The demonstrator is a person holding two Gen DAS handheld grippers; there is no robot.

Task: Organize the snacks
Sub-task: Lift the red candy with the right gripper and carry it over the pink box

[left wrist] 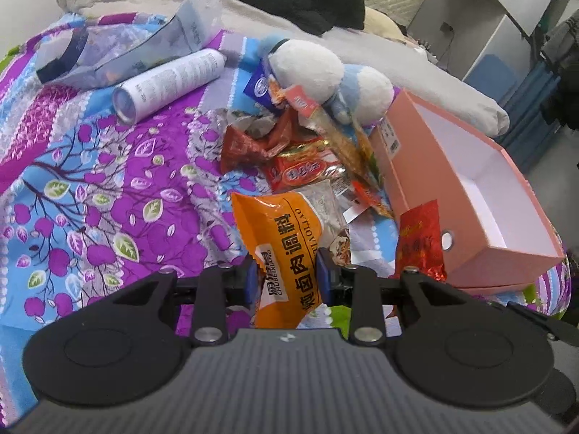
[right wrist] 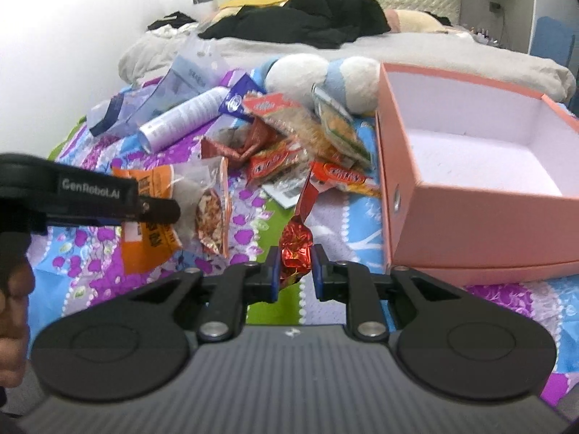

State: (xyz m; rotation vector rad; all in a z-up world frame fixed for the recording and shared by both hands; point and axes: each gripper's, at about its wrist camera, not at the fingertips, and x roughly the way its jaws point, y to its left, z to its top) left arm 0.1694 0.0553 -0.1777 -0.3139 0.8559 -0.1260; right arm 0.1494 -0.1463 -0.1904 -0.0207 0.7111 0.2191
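The open pink cardboard box with a white interior [left wrist: 466, 195] lies on the purple-and-blue floral bedsheet [left wrist: 90, 188], and everything else is placed around it. The left gripper [left wrist: 287, 280] is clenched on the lower part of an orange plastic seasoning packet printed with black Chinese characters [left wrist: 286, 249], which is held just to the left of the box's near end; in the right wrist view the same packet [right wrist: 152, 217] hangs from that gripper's black fingers well left of the box. The right gripper [right wrist: 295, 271] grasps a crinkled red foil snack wrapper [right wrist: 296, 242] between its blue pads, close to the box's near left corner; from the left wrist view this red wrapper [left wrist: 419, 242] sits right against the box's front wall beside its round finger hole. Piled just left of the box's long side is a heap of red and orange snack packets [left wrist: 307, 166], with a clear bag of dried food [right wrist: 336, 126] leaning toward the box. Behind that heap, at the box's far left corner, lies a white-and-blue plush toy [left wrist: 325, 76]. Farther left of the box rests a white cylindrical tube with printed text [left wrist: 170, 83], lying on its side, next to a crumpled translucent plastic bag [left wrist: 119, 50].
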